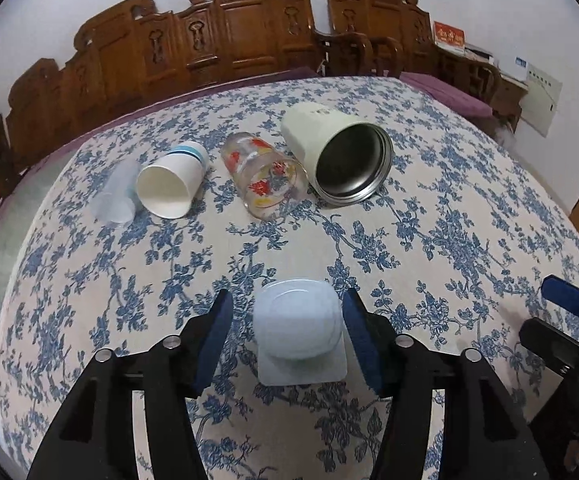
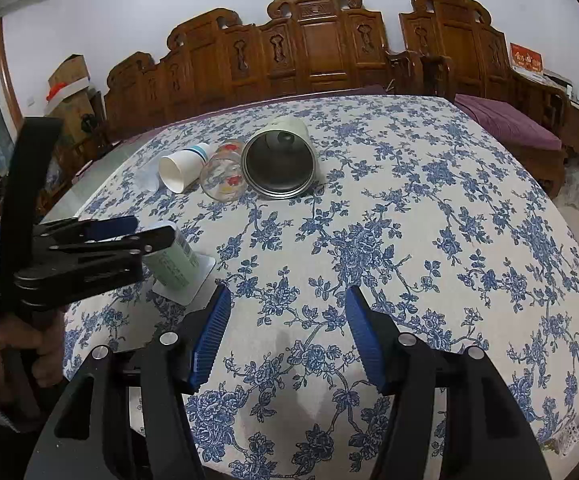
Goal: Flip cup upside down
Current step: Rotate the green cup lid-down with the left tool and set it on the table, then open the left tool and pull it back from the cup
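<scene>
A white plastic cup (image 1: 297, 324) stands upside down on the flowered tablecloth, mouth flange down, between the fingers of my left gripper (image 1: 287, 336). The jaws are open and stand apart from the cup on both sides. In the right wrist view the same cup (image 2: 173, 264) shows pale green and white under the left gripper (image 2: 137, 232). My right gripper (image 2: 287, 336) is open and empty over bare cloth to the right of the cup; it also shows at the right edge of the left wrist view (image 1: 569, 316).
Further back, several cups lie on their sides in a row: a clear plastic cup (image 1: 115, 196), a white paper cup (image 1: 171, 186), a flower-printed glass (image 1: 265, 176) and a cream steel-lined mug (image 1: 339, 152). Carved wooden chairs (image 1: 225, 24) stand behind the table.
</scene>
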A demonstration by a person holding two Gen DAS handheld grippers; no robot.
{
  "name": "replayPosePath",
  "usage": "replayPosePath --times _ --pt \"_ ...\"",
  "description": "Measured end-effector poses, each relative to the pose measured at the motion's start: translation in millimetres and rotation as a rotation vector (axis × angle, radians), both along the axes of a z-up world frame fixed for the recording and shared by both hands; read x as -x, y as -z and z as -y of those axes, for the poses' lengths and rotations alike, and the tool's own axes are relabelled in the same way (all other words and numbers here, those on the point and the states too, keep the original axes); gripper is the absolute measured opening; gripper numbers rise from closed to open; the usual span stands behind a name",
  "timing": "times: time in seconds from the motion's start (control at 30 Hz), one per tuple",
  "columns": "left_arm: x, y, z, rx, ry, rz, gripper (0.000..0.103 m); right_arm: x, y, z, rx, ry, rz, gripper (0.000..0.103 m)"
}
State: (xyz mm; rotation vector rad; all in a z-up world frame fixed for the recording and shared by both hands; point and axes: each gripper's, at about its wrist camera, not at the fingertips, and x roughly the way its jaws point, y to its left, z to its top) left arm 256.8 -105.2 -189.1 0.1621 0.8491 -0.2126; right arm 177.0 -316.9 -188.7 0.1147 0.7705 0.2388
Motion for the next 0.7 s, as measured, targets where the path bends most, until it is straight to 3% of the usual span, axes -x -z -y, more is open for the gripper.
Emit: replayPosePath --times 0.23,0.3,0.37,0.5,0.57,0.7 --pt "20.1 -14.2 -24.0 0.036 -0.036 0.023 0.071 0.2 -1.2 -2.4 0.006 -0.001 0.012 0.062" --pt "25.9 -17.1 -30.5 0.044 -0.048 0.027 0.084 1.2 -2.0 -3.7 0.011 0.000 0.018 0.062" --pt "33.2 -21.1 -36.8 0.044 -0.061 0.032 0.091 1.8 -2.5 -4.4 0.014 0.000 0.020 0.062" --pt "43.9 -29.0 -44.7 0.053 -0.068 0.036 0.095 4.8 -5.2 -6.8 0.020 0.005 0.027 0.064" --pt "50.5 -34.6 -49.1 0.052 -0.076 0.045 0.095 7.3 -7.9 -8.4 0.020 0.006 0.035 0.075" --pt "64.5 -44.9 -57.7 0.053 -0.088 0.058 0.095 11.2 -15.4 -12.2 0.006 0.005 0.038 0.083"
